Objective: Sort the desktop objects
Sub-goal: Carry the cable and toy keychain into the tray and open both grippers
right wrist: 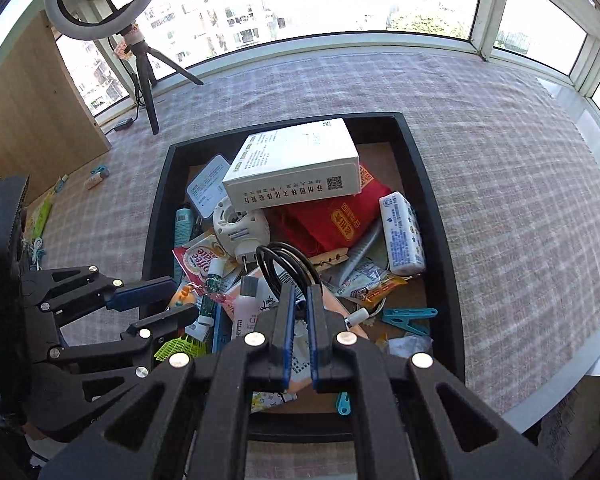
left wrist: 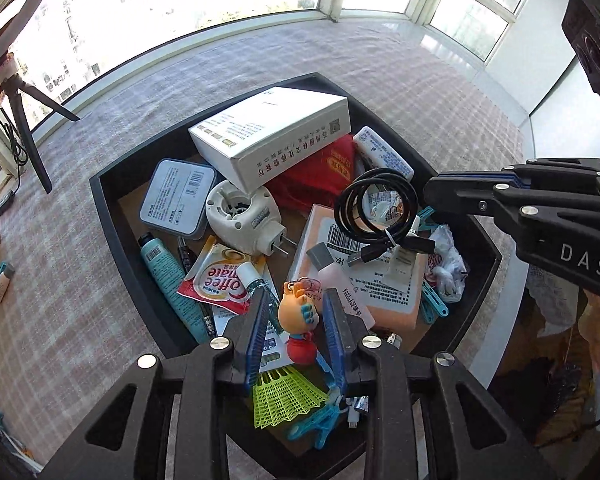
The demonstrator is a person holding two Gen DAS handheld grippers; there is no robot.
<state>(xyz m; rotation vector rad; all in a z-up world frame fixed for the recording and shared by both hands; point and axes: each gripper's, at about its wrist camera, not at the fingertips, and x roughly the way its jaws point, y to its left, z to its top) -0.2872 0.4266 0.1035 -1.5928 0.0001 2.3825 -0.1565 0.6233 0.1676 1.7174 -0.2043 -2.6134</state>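
**Two grippers over a crowded black tray**

A square black tray (left wrist: 100, 196) with raised, straight walls sits on a checked woven cloth (left wrist: 420, 92) and is heaped almost to its rim. On top lies a smooth white cardboard box (left wrist: 276, 136), tilted, resting on a rounded cream plastic plug-in device (left wrist: 242, 214) and a red fabric pouch (left wrist: 320, 176). Beside them are a flat grey case (left wrist: 176, 200), a teal tube (left wrist: 172, 280), a glossy coffee-creamer sachet (left wrist: 216, 276) and a peach parcel (left wrist: 384, 280) bearing a coiled black USB cable (left wrist: 374, 210).

The left gripper (left wrist: 296, 316) stands partly open, its ribbed blue pads either side of an orange cartoon figure keychain (left wrist: 298, 316) without pressing on it. Below it lies a neon-yellow mesh shuttlecock (left wrist: 284, 396). The right gripper (right wrist: 299, 308) is shut with nothing held; the cable's loop lies just beyond its tips.

Open cloth surrounds the tray on all sides; a tripod (right wrist: 150, 80) stands well apart near the window.
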